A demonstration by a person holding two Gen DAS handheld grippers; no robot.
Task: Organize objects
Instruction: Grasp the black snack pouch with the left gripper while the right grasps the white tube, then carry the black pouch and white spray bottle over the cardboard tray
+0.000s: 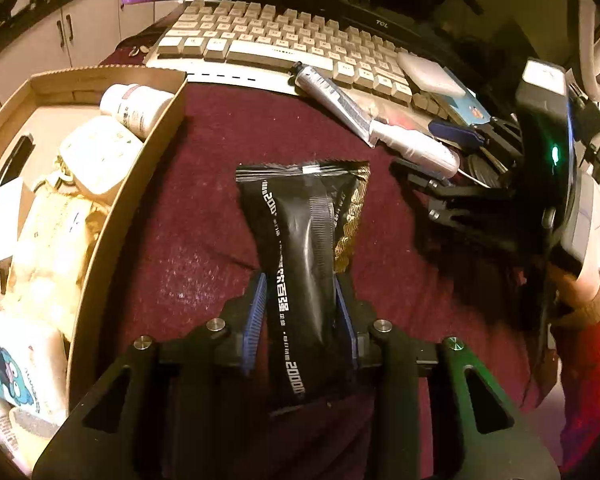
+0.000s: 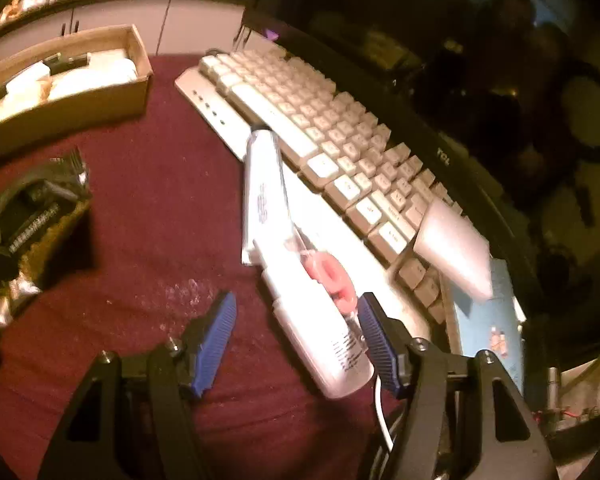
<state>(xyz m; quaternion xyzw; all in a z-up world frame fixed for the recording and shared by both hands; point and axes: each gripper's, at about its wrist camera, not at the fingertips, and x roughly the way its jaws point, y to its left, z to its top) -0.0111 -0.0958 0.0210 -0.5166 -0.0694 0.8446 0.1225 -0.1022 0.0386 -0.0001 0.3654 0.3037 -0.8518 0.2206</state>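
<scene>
My left gripper (image 1: 300, 312) is shut on a black and gold snack packet (image 1: 304, 236), held over the maroon cloth (image 1: 204, 184). The packet also shows at the left of the right wrist view (image 2: 36, 212). My right gripper (image 2: 296, 324) is open; a white bottle (image 2: 320, 336) lies between its blue pads (image 2: 376, 344), close to the right pad. A clear packet with a pink item (image 2: 332, 276) lies on the bottle, and a white tube (image 2: 262, 196) lies beyond it. In the left wrist view the tube (image 1: 332, 96) and bottle (image 1: 416, 148) lie by the right gripper (image 1: 428, 188).
A cardboard box (image 1: 112, 216) full of white bottles and packs stands at the left; it also shows in the right wrist view (image 2: 72, 100). A white keyboard (image 1: 284, 40) lies in front of a dark monitor (image 1: 380, 20). A white soft pack (image 2: 456, 248) and a blue card (image 2: 488, 320) rest at the keyboard's right end.
</scene>
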